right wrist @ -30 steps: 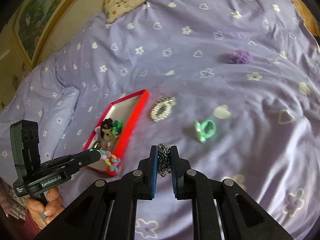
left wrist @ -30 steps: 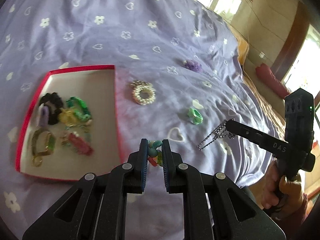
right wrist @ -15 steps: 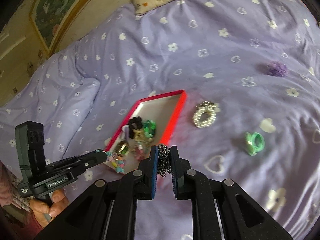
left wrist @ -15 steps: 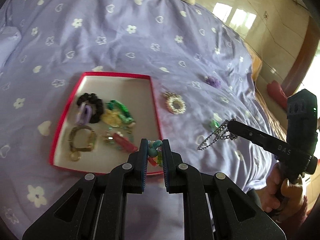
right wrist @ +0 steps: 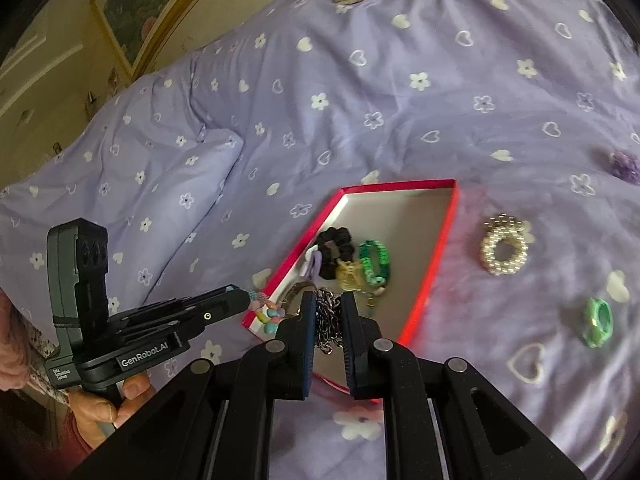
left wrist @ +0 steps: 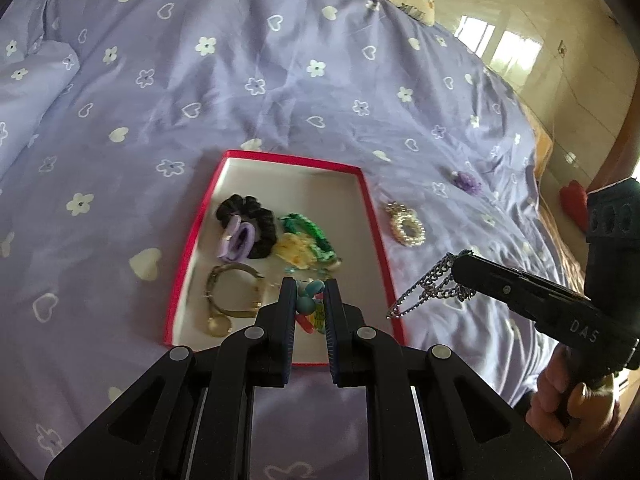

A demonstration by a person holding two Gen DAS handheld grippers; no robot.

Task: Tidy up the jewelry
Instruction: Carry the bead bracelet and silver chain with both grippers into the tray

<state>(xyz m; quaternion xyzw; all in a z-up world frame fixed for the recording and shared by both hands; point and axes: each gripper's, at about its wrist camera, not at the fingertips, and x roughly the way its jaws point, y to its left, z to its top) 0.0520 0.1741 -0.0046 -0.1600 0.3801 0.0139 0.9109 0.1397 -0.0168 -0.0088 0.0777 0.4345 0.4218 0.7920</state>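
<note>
My left gripper (left wrist: 309, 300) had its fingers clamped narrow on a colourful bead bracelet (left wrist: 310, 306), which hung between them above the near end of the red box (left wrist: 376, 232). My right gripper (right wrist: 327, 316) pinched a silver chain (right wrist: 326, 322) the same way, its links draped between the pads over the box's near corner. Beyond my left fingertips, inside the box, lay a black scrunchie (left wrist: 250, 216), a green bracelet (left wrist: 310, 232) and a gold bangle (left wrist: 234, 292). Right of my right fingers, on the purple bedspread (right wrist: 360, 80), sat a pearl scrunchie (right wrist: 505, 250), a green ring (right wrist: 598, 322) and, farther off, a purple flower clip (right wrist: 624, 165).
</note>
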